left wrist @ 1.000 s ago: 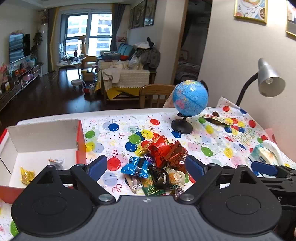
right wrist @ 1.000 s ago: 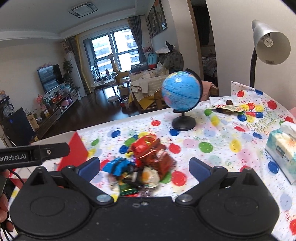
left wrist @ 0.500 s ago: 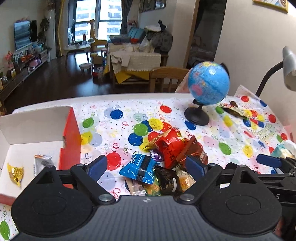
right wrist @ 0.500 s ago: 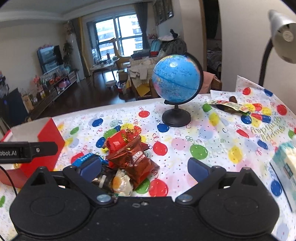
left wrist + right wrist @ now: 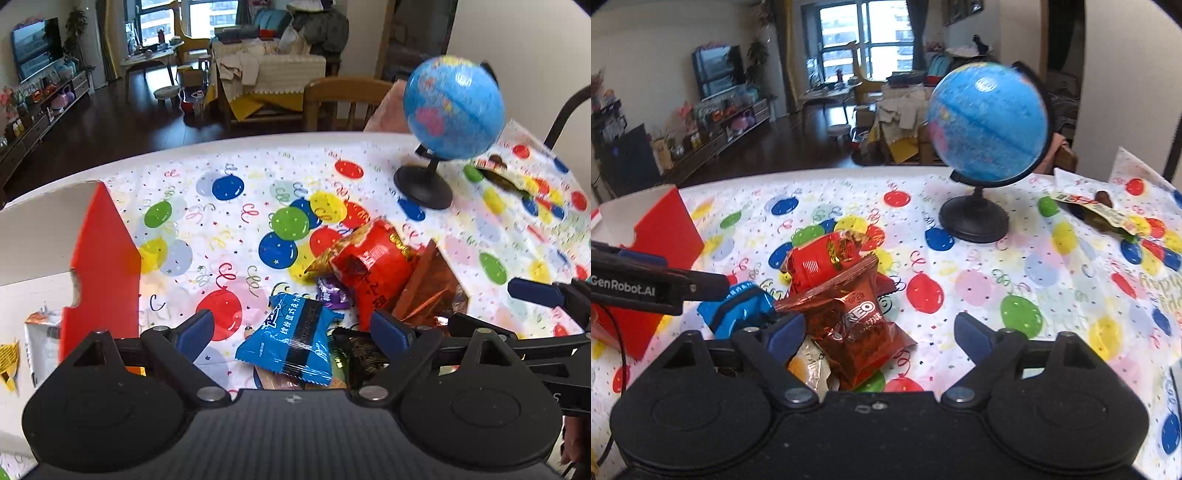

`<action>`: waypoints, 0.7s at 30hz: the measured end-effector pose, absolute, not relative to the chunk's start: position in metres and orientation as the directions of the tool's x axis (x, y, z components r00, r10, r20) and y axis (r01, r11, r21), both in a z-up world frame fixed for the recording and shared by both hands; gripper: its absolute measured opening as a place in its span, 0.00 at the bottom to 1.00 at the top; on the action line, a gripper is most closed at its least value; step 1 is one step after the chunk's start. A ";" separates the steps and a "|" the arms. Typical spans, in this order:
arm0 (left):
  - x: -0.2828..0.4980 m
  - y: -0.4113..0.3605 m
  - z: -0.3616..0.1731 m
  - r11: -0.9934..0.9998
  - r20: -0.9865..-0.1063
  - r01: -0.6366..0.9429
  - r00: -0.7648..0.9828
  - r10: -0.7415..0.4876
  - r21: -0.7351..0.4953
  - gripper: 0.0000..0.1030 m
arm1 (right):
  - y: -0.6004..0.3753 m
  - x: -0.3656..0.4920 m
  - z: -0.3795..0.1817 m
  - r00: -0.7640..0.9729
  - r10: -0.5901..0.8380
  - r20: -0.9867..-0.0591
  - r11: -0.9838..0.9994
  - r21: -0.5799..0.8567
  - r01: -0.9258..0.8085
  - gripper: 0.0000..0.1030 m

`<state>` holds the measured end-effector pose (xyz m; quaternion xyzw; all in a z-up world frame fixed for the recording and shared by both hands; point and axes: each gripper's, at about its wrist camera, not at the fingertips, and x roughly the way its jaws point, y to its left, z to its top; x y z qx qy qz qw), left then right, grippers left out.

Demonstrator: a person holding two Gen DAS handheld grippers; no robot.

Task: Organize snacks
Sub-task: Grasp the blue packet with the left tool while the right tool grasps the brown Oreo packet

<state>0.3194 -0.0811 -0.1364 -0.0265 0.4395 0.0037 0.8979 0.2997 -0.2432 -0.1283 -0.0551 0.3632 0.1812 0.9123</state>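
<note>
A pile of snack packets lies on the balloon-print tablecloth point(image 5: 229, 221). My left gripper point(image 5: 291, 328) is open, low over the pile's left side, and a blue packet point(image 5: 291, 343) lies between its fingers, untouched by the pads. Behind it are a red packet point(image 5: 373, 258) and a small purple candy point(image 5: 328, 293). My right gripper point(image 5: 879, 330) is open with its jaws closing. A brown Oreo packet point(image 5: 857, 317) sits between them, close to the left finger and apart from the right one. A red box point(image 5: 99, 258) with a white inside stands at the left and holds a few snacks.
A blue globe point(image 5: 990, 122) on a black stand is behind the pile to the right. A dark wrapper point(image 5: 1097, 210) lies at the back right. A lamp arm point(image 5: 565, 114) rises at the right edge. A wooden chair point(image 5: 343, 96) stands beyond the table's far edge.
Both grippers have come down and forward onto the snack pile, which now fills the gap between their fingers. The right gripper's jaws have narrowed a little.
</note>
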 end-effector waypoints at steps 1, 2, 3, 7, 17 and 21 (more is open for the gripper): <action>0.323 -0.081 -0.140 0.999 -0.797 -0.029 0.604 -0.012 -0.038 0.89 | -0.242 0.302 -0.131 0.664 0.294 -0.687 0.925 0.028 -0.380 0.82; 0.326 -0.081 -0.144 0.999 -0.803 -0.029 0.596 -0.014 -0.039 0.89 | -0.241 0.304 -0.134 0.657 0.299 -0.692 0.920 0.026 -0.391 0.81; 0.329 -0.080 -0.147 0.999 -0.808 -0.035 0.588 -0.010 -0.037 0.89 | -0.239 0.306 -0.136 0.651 0.300 -0.697 0.917 0.022 -0.399 0.81; 0.338 -0.079 -0.160 0.999 -0.834 -0.041 0.551 -0.007 -0.035 0.89 | -0.234 0.313 -0.143 0.637 0.308 -0.706 0.906 0.014 -0.423 0.80; 0.352 -0.085 -0.173 1.000 -0.848 -0.009 0.529 -0.018 -0.026 0.80 | -0.229 0.322 -0.153 0.610 0.323 -0.724 0.895 0.023 -0.446 0.71; 0.355 -0.083 -0.176 0.999 -0.854 -0.011 0.520 -0.034 -0.047 0.68 | -0.229 0.322 -0.153 0.611 0.329 -0.719 0.894 0.029 -0.447 0.64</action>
